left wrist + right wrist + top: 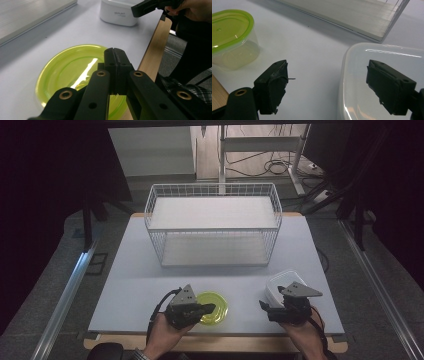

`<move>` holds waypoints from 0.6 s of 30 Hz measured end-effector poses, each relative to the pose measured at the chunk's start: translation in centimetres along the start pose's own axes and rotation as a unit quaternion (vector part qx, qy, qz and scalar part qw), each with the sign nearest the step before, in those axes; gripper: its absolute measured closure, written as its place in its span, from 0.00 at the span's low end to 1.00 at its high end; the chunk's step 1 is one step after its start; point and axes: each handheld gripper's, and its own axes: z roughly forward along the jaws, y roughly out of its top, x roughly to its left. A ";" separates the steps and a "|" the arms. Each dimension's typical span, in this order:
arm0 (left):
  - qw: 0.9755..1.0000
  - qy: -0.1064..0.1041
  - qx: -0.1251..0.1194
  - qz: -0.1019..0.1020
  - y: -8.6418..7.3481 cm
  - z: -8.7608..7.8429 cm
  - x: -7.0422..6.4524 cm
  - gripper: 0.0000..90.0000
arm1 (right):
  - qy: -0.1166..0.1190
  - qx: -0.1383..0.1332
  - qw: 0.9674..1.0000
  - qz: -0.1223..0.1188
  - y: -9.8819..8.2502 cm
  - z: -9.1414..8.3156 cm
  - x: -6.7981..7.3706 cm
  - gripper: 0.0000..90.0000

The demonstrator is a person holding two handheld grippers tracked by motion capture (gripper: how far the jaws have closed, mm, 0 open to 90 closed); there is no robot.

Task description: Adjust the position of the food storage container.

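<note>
A clear tub with a yellow-green lid [218,306] [67,70] [229,27] sits near the table's front edge. My left gripper [209,308] [115,53] hovers over that lid, pointing right, jaws shut with nothing visible between the pads. To the right stands a white lidded container [284,282] [117,12] [384,75]. My right gripper [274,298] [327,68] is open at its near left corner, with one jaw over the container's lid and the other over bare table. The right gripper [150,6] also appears far off in the left gripper view.
A white wire basket [212,220] [352,15] with a flat white bottom stands at the back middle of the pale table [135,270]. The table's wooden front edge [150,50] runs just behind both hands. Cables lie on the floor beyond the table.
</note>
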 end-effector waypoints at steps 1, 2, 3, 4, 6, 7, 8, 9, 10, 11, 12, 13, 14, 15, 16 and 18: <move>1.000 -0.002 0.001 0.002 0.2 0.4 -0.3 1.00 | 0.000 0.000 1.000 -0.001 0.0 0.0 0.1 0.20; 1.000 -0.002 0.001 0.002 0.2 0.4 -0.3 1.00 | 0.000 0.000 1.000 -0.001 0.0 0.0 0.1 0.20; 1.000 -0.004 0.002 0.004 0.3 0.6 -0.5 1.00 | 0.000 0.001 1.000 -0.001 0.0 0.1 0.1 0.20; 1.000 -0.005 0.003 0.006 0.3 0.9 -0.7 1.00 | 0.000 0.001 1.000 -0.001 0.0 0.1 0.1 0.20; 1.000 -0.005 0.009 0.012 0.4 1.5 -1.2 1.00 | 0.000 0.001 1.000 0.000 0.0 0.1 0.1 0.20; 1.000 -0.006 0.012 0.013 0.4 1.8 -1.4 1.00 | -0.001 0.001 1.000 0.000 0.0 0.1 0.1 0.20; 1.000 -0.006 0.014 0.014 0.4 2.1 -1.6 1.00 | -0.001 0.001 1.000 0.000 0.0 0.0 0.0 0.20; 1.000 -0.006 0.014 0.014 0.4 2.1 -1.6 1.00 | -0.001 0.001 1.000 0.000 0.0 0.0 0.0 0.20; 1.000 -0.006 0.016 0.015 0.5 2.4 -1.8 1.00 | -0.001 0.001 1.000 0.000 0.0 0.0 0.0 0.20; 1.000 -0.006 0.017 0.017 0.5 2.5 -1.9 1.00 | -0.002 0.002 1.000 0.000 0.0 0.0 0.0 0.20; 1.000 -0.007 0.018 0.019 0.6 2.7 -2.0 1.00 | -0.001 0.002 1.000 0.000 0.0 0.1 0.0 0.20; 1.000 -0.006 0.020 0.020 0.7 2.9 -2.1 1.00 | -0.002 0.004 1.000 -0.001 0.0 0.1 0.0 0.20; 1.000 -0.006 0.021 0.020 0.7 3.0 -2.2 1.00 | -0.002 0.004 1.000 -0.001 0.0 0.1 0.0 0.20; 0.999 -0.006 0.027 0.024 0.9 3.5 -2.4 1.00 | -0.001 0.004 1.000 -0.001 0.0 0.1 0.1 0.20; 0.999 -0.006 0.027 0.024 0.9 3.5 -2.4 1.00 | -0.001 0.004 1.000 -0.001 0.0 0.1 0.1 0.20; 0.999 -0.003 0.034 0.027 1.0 3.9 -2.5 1.00 | -0.001 0.005 1.000 -0.001 0.0 0.1 0.1 0.20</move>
